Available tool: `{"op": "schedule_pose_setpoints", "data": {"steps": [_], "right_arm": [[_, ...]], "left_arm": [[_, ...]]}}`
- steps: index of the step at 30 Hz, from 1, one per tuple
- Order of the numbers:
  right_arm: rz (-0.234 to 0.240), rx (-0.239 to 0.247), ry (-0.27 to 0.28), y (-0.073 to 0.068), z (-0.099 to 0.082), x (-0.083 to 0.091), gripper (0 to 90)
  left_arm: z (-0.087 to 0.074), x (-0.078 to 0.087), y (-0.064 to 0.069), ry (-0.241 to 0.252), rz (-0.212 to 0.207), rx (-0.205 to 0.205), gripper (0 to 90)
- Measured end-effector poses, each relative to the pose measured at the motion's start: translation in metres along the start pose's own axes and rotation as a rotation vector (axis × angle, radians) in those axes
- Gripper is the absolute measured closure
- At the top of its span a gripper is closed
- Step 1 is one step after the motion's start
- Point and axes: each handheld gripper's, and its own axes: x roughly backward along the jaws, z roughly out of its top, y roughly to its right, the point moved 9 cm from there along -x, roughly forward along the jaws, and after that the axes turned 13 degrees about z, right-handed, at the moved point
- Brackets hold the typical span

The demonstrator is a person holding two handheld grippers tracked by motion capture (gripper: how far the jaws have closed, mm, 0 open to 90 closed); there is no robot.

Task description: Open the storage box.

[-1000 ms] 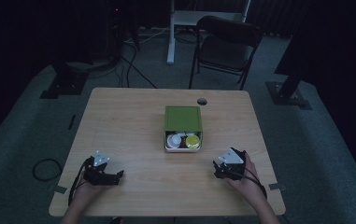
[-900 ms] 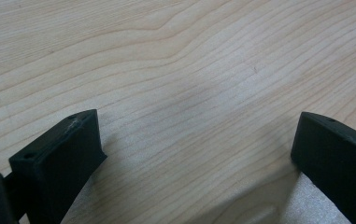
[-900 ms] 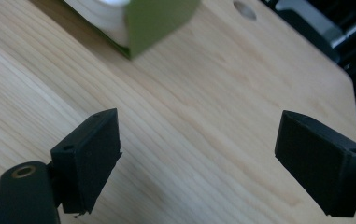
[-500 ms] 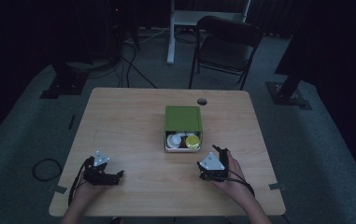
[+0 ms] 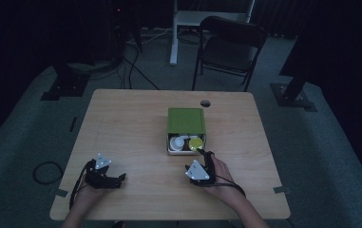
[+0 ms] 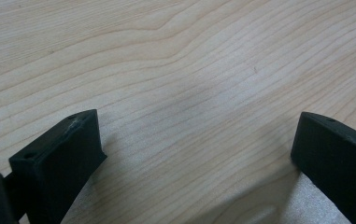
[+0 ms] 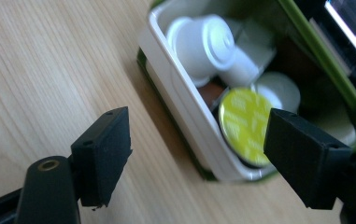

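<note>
A dim room is seen: a light wooden bench (image 5: 121,128) on grey carpet (image 5: 22,137), a dark folding chair (image 5: 231,47) behind it, cables (image 5: 136,66) trailed across the floor.

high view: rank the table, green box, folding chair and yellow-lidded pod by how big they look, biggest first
1. table
2. folding chair, though it stands farther from the camera, so its true size against the others is unsure
3. green box
4. yellow-lidded pod, a small disc in the box's open tray
</note>
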Motion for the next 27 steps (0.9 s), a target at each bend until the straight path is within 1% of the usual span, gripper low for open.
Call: {"op": "schedule_pose_setpoints", "data": {"steps": [1, 2, 3, 4, 5, 7, 9, 12, 13, 15, 16, 17, 21, 22, 23, 27], "right_arm": [[-0.009, 0.019, 0.003, -0.001, 0.002, -0.001, 24.6], [-0.027, 0.047, 0.000, -0.001, 0.005, -0.002, 25.6], [-0.030, 0.059, -0.003, -0.001, 0.006, -0.003, 25.9], [-0.041, 0.094, -0.002, -0.002, 0.009, -0.006, 31.9], [-0.041, 0.094, -0.002, -0.002, 0.009, -0.006, 31.9], [-0.059, 0.131, -0.015, -0.002, 0.011, -0.007, 34.7], [-0.065, 0.153, -0.021, -0.003, 0.012, -0.008, 37.9], [-0.078, 0.187, -0.026, -0.004, 0.014, -0.011, 40.3], [-0.084, 0.216, -0.039, -0.003, 0.014, -0.013, 42.5], [-0.083, 0.223, -0.047, -0.004, 0.014, -0.014, 43.3], [-0.085, 0.248, -0.061, -0.005, 0.014, -0.017, 45.1], [-0.085, 0.248, -0.061, -0.005, 0.014, -0.017, 45.1], [-0.091, 0.291, -0.088, -0.008, 0.013, -0.024, 47.9], [-0.091, 0.291, -0.088, -0.008, 0.013, -0.024, 47.9], [-0.102, 0.317, -0.106, -0.009, 0.014, -0.028, 51.3], [-0.109, 0.325, -0.121, -0.010, 0.013, -0.031, 53.3]], "left_arm": [[0.000, 0.000, 0.000, 0.000, 0.000, 0.000, 2.1], [0.000, 0.000, 0.000, 0.000, 0.000, 0.000, 2.1], [0.000, 0.000, 0.000, 0.000, 0.000, 0.000, 2.1], [0.000, 0.000, 0.000, 0.000, 0.000, 0.000, 2.1], [0.000, 0.000, 0.000, 0.000, 0.000, 0.000, 2.1], [0.000, 0.000, 0.000, 0.000, 0.000, 0.000, 2.1], [0.000, 0.000, 0.000, 0.000, 0.000, 0.001, 2.1], [0.000, 0.000, 0.000, 0.000, 0.000, 0.000, 2.1], [0.000, 0.000, 0.000, 0.000, 0.000, 0.000, 2.1], [0.000, 0.000, 0.000, 0.000, 0.000, 0.000, 2.1], [0.000, 0.000, 0.000, 0.000, 0.000, 0.000, 2.1], [0.000, 0.000, 0.000, -0.001, 0.000, 0.000, 2.1], [0.000, 0.000, 0.000, 0.000, 0.000, 0.000, 2.1], [0.000, 0.000, 0.000, 0.000, 0.000, 0.000, 2.1], [0.000, 0.000, 0.000, 0.000, 0.000, 0.000, 2.1], [0.000, 0.000, 0.000, 0.000, 0.000, 0.000, 2.1]]}}
